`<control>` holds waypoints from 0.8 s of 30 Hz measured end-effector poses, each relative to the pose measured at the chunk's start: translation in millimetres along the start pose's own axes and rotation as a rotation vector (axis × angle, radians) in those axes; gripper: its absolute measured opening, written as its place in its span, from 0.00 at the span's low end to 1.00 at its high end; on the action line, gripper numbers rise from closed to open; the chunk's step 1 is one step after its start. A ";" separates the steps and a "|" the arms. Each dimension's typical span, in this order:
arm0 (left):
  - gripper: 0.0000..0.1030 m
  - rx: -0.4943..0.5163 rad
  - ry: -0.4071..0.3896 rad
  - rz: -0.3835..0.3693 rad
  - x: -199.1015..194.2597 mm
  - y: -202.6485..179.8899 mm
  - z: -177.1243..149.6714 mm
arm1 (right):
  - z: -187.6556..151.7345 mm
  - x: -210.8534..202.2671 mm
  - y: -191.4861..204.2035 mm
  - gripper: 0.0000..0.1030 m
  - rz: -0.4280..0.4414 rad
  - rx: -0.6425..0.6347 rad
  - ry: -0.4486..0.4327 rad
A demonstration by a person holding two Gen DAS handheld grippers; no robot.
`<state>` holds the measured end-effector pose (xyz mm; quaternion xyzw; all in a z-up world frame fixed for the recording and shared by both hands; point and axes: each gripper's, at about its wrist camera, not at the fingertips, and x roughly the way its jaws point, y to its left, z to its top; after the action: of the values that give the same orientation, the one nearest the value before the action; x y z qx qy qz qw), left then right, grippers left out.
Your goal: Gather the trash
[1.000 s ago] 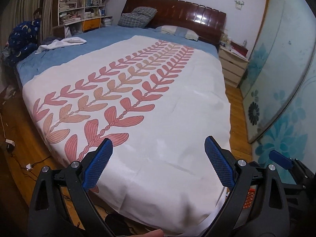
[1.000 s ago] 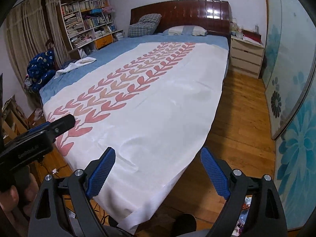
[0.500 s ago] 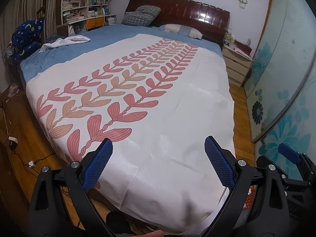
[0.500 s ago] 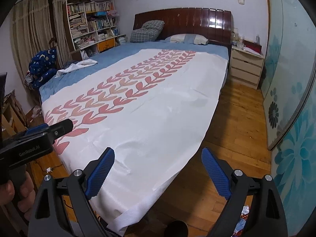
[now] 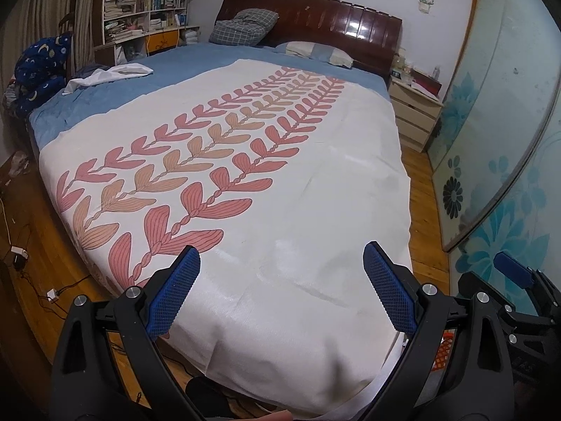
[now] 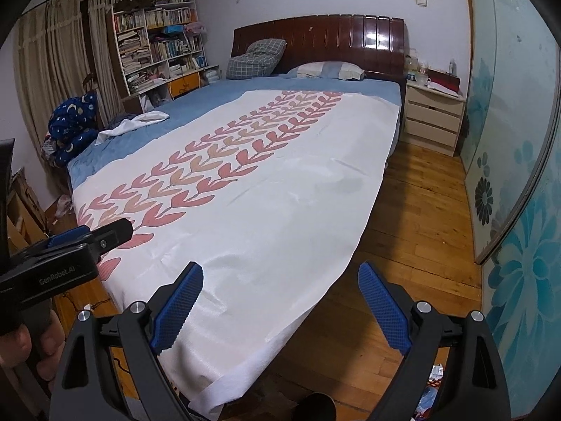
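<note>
trash (image 6: 433, 380) on floor below right claw (image 6: 280, 303); both claws spread, empty; left claw (image 5: 282, 289) over bed.

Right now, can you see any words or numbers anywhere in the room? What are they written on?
"GenRobot.AI": on the black body of the left gripper, seen in the right wrist view.
Book spines on the bookshelf: too small and blurred to read.
Items on the nightstand: no readable print.
Nothing else readable shows in either view.
</note>
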<state>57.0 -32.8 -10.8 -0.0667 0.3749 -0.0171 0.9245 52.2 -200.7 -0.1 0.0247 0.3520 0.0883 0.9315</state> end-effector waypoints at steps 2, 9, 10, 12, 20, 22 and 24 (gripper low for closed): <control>0.91 0.002 0.000 0.001 0.2 -1.4 0.1 | -0.3 2.0 -1.1 0.87 0.004 0.005 0.011; 0.91 0.009 0.001 0.003 0.8 -4.8 -0.3 | 1.1 5.3 -2.2 0.87 0.007 0.008 0.018; 0.91 0.009 0.001 0.002 0.3 -4.7 -0.5 | 1.0 5.6 -1.6 0.87 0.008 0.009 0.018; 0.91 0.013 -0.005 0.005 0.6 -5.5 -0.7 | 1.0 5.1 -2.1 0.87 0.010 0.009 0.012; 0.91 -0.008 0.003 -0.006 2.3 -2.8 0.3 | 1.3 4.8 -1.5 0.87 0.013 0.016 0.011; 0.91 -0.008 0.004 0.002 2.4 -2.7 0.2 | 1.0 5.6 -1.4 0.87 0.013 0.020 0.018; 0.91 -0.006 0.005 0.005 2.0 -2.9 -0.1 | 0.7 4.6 -0.8 0.87 0.014 0.018 0.011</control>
<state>58.4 -35.9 -11.8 -0.0687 0.3776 -0.0138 0.9233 56.1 -200.7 -2.7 0.0350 0.3578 0.0918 0.9286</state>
